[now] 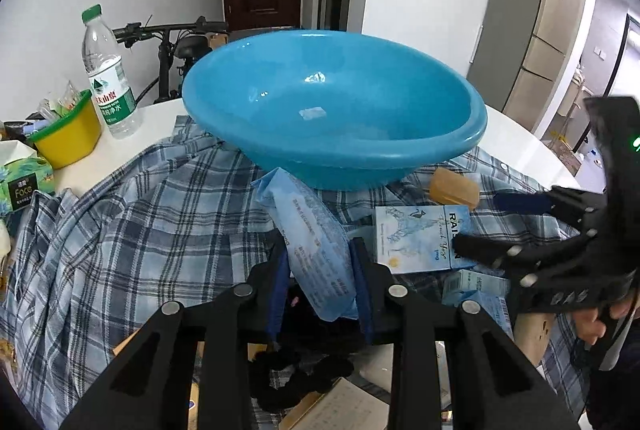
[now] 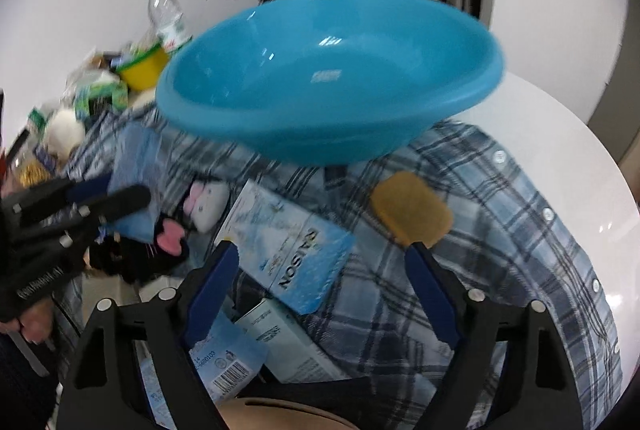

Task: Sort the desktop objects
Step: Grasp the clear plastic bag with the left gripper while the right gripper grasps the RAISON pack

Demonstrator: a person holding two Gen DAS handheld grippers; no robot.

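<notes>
The left gripper [image 1: 320,278] was clamped on a pale blue soft packet [image 1: 316,242], held just above the plaid shirt [image 1: 132,222] on the tabletop [image 1: 520,134]. The right gripper [image 2: 322,270] stood wide and empty over the blue "RAISON" box [image 2: 292,250]. The blue basin [image 1: 336,102] rested behind them.
</notes>
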